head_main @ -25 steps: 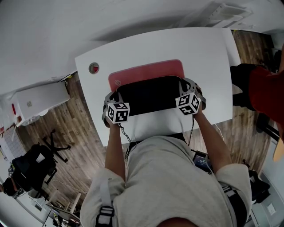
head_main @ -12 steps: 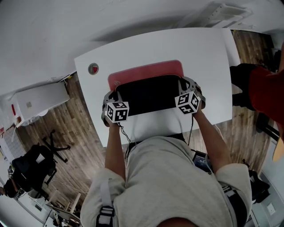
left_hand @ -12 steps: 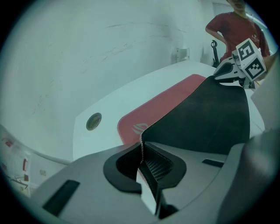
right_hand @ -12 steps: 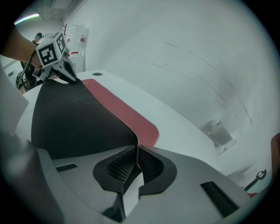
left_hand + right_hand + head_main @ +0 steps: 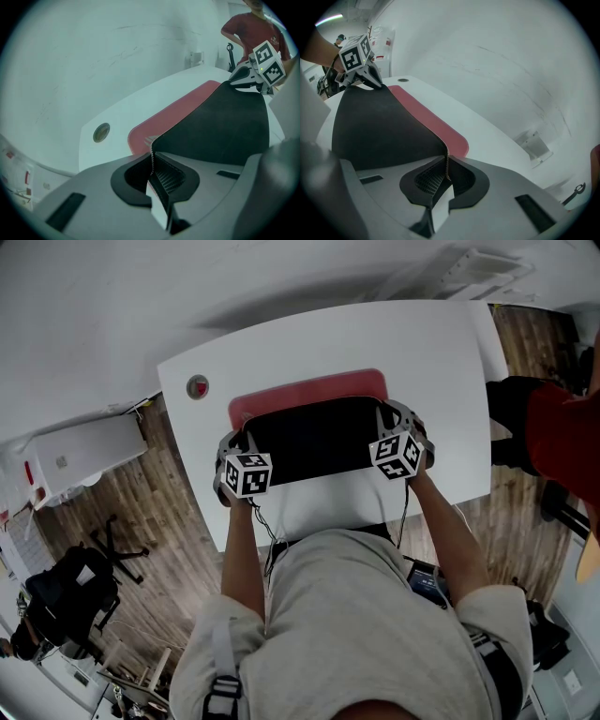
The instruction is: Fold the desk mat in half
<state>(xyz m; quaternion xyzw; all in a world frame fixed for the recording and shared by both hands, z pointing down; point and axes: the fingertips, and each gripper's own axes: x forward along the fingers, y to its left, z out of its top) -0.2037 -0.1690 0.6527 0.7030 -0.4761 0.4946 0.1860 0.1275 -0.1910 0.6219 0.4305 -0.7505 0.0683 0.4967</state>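
The desk mat (image 5: 314, 439) lies in the middle of the frame on the white worktop (image 5: 441, 362). Its lower edge is lifted up and bent toward the top of the frame, so the black underside shows (a strip of the red top peeks out above it). The left hand-held gripper (image 5: 243, 441) is clenched on the mat's lower left corner. The right hand-held gripper (image 5: 387, 420) is clenched on the lower right corner. A small round cap (image 5: 197, 386) sits in the worktop, upper left.

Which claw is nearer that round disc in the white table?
The left claw, clamped on the desk mat's corner; the disc sits on that side, the right claw across the mat.
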